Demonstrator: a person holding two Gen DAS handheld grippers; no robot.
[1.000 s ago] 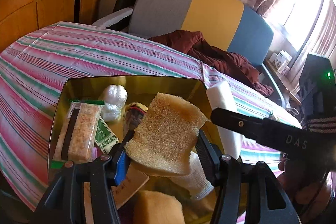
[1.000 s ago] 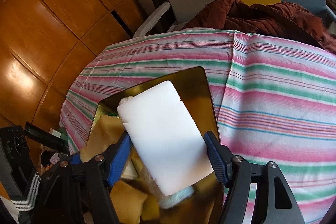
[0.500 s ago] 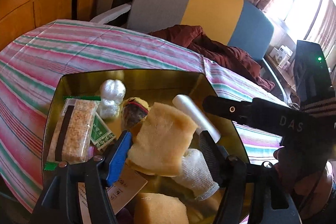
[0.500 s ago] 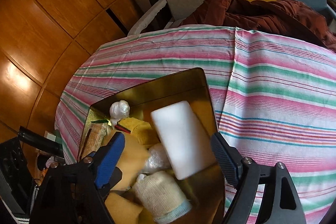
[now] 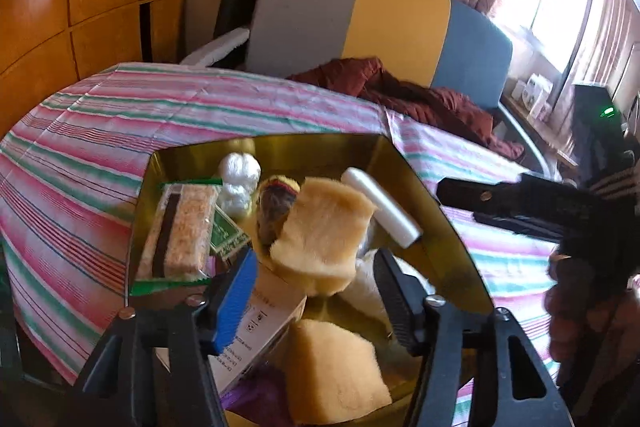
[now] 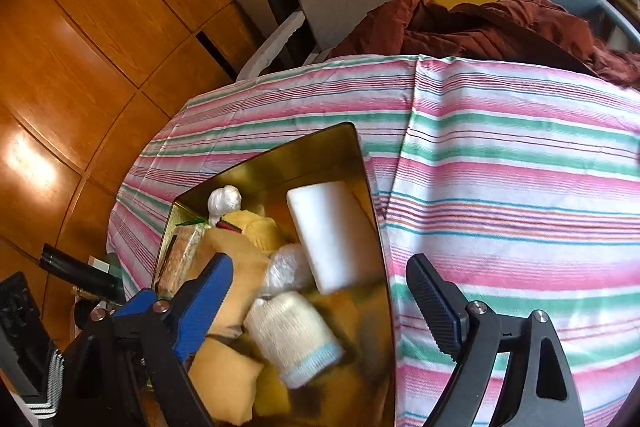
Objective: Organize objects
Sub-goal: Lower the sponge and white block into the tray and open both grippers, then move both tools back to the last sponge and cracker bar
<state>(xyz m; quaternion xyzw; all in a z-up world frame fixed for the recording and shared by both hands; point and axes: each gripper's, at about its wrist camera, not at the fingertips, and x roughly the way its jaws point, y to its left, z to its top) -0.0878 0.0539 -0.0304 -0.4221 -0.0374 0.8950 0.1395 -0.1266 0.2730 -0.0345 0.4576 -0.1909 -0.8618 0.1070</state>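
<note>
Now both grippers' fingers (image 6: 436,303) released, apart above the crowded gold tray (image 6: 352,135).

Yellow sponge (image 5: 320,239) in gold tin (image 5: 448,227)

Printed card (image 5: 256,331) lies partly hidden under sponges (image 5: 320,231).

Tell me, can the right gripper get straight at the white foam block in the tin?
Probably yes. The right gripper is open and empty, and the white foam block lies on top in the gold tin, against its right wall, uncovered. That wall may crowd one finger.
</note>
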